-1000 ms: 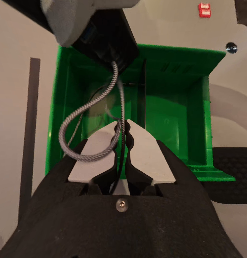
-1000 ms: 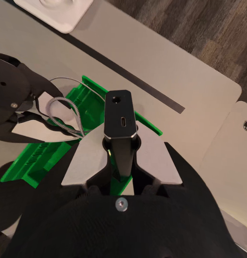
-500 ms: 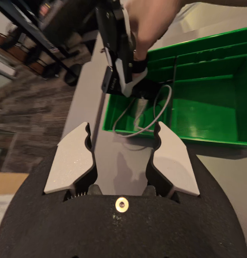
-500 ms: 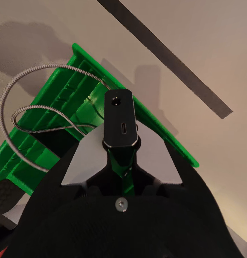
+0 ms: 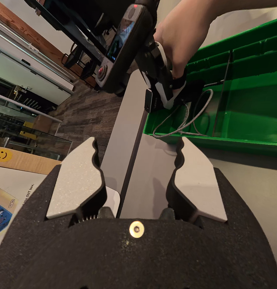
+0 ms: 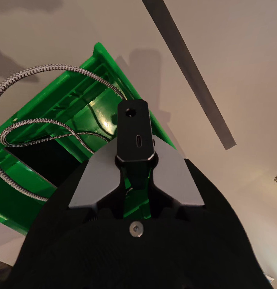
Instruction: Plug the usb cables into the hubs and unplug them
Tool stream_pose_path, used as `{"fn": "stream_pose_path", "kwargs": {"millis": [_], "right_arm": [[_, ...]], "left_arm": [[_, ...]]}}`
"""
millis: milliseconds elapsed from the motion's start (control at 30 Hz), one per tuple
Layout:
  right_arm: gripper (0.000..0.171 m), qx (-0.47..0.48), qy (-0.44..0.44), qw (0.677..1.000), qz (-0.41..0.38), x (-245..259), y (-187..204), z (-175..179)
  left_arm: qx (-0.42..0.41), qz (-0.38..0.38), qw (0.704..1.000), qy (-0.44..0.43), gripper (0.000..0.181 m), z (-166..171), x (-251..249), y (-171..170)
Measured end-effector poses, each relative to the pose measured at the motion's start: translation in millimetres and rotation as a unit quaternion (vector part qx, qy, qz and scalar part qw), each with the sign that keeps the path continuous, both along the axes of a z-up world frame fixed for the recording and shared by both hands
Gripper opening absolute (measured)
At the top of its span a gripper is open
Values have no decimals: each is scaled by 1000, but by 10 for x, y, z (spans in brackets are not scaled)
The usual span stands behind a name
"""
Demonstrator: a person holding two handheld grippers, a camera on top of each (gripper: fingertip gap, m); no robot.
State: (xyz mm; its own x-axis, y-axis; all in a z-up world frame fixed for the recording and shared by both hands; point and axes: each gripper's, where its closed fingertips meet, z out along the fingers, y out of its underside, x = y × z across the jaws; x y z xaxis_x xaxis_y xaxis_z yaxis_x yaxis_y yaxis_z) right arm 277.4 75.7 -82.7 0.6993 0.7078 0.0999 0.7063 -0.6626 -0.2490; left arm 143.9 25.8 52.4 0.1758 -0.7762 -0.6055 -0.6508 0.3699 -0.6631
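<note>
We hold our left gripper [image 5: 137, 158] wide open with nothing in it. It hangs over the pale counter [image 5: 158, 179], just outside the near wall of the green bin [image 5: 228, 140].

Our right gripper [image 6: 135, 158] is shut tight on the black hub [image 6: 134, 133]. The hub stands up between its two grey fingers [image 6: 100, 175], above one end of the bin [image 6: 33, 179]. The end of the hub that faces us has a round hole and a small oval port.

In the left view we see that same right gripper [image 5: 166, 97] farther off, above the far left corner of the bin. A hand [image 5: 180, 39] holds it, and the hub [image 5: 150, 101] sticks out of it past the bin's left wall.

A grey braided cable [image 6: 45, 68] comes out from the hub. It bends in loose loops inside the bin, and one loop hangs out over the bin's wall. In the left view the cable [image 5: 189, 123] lies in the bin's left part, with one loop on the near rim. We cannot tell where its far end goes.

A thin dark wall splits the bin in two, and the cable is on the left side of it. A dark strip [image 6: 194, 81] runs along the counter beside the bin.
</note>
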Motion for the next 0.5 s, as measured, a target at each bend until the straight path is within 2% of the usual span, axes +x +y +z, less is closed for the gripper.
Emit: {"fn": "stream_pose_path", "kwargs": {"millis": [300,500], "right_arm": [[32,6,-22,999,40,-148,22,-86],[33,14,16,999,50,-274,15,-118]], "left_arm": [[26,7,1000,-1,95,109,-90,-80],[20,18,1000,3,95,126,-258,-99]]}}
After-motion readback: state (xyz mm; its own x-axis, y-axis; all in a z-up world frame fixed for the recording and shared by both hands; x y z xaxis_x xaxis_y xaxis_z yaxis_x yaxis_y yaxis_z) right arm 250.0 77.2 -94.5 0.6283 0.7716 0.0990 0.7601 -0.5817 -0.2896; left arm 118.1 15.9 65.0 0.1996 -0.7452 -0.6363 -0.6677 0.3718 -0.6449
